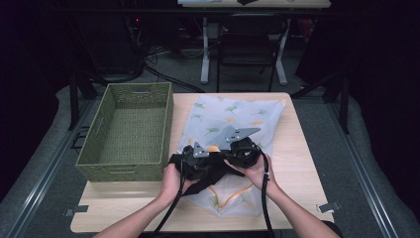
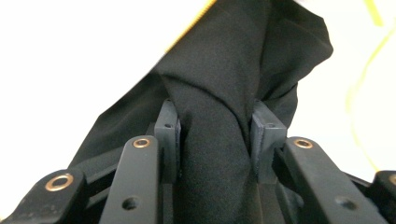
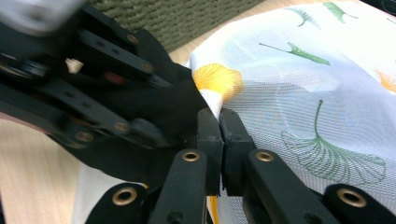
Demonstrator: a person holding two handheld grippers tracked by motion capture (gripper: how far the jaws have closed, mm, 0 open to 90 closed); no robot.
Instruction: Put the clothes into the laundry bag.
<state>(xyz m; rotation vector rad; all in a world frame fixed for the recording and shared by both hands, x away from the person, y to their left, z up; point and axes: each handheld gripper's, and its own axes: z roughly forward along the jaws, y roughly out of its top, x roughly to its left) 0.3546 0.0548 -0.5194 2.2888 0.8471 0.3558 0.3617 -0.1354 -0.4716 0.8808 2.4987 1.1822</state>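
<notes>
Far left on the worktop (image 1: 297, 163): green woven basket (image 1: 130, 131), upright, nothing seen inside, its right wall just beside the bag.

Centre: white mesh bag (image 1: 233, 119) printed with green and orange ginkgo leaves, lying flat on the worktop. No brand, label or writing readable on any item.

Left hand-held gripper (image 1: 195, 161) sits over the bag's near-left part. In its own view the jaws stand part-way closed with a bunched fold of black cloth (image 2: 219, 140) gripped between them; the pale bag behind is washed out there.

Right hand-held gripper (image 1: 242, 148), just beside the left, nearly touching it. Jaws almost fully together, pinching the bag's edge (image 3: 212, 100) by an orange leaf; possibly some black cloth is caught too, hard to tell.

Black cloth trails toward the near edge of the worktop between the two hands.
</notes>
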